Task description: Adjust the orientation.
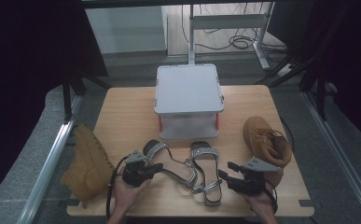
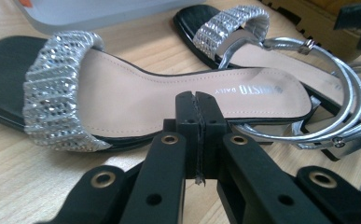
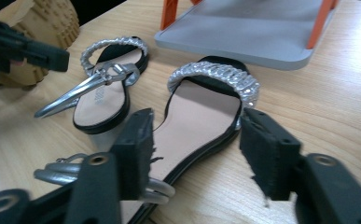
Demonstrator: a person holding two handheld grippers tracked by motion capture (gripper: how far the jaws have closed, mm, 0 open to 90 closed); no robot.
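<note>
I read the left gripper (image 1: pixel 156 166) as fully closed, jaws pressed together on nothing, its tip just beside the left black sandal with a rhinestone band and silver ankle straps (image 1: pixel 169 164). I read the right gripper (image 1: pixel 225 175) as open, jaws spread wide, with the right matching black rhinestone sandal (image 1: pixel 205 171) lying between and beyond them. Both sandals rest side by side on the light wooden table (image 1: pixel 127 116), near its front edge, ahead of a grey two-tier shoe rack with orange posts (image 1: pixel 188 88).
</note>
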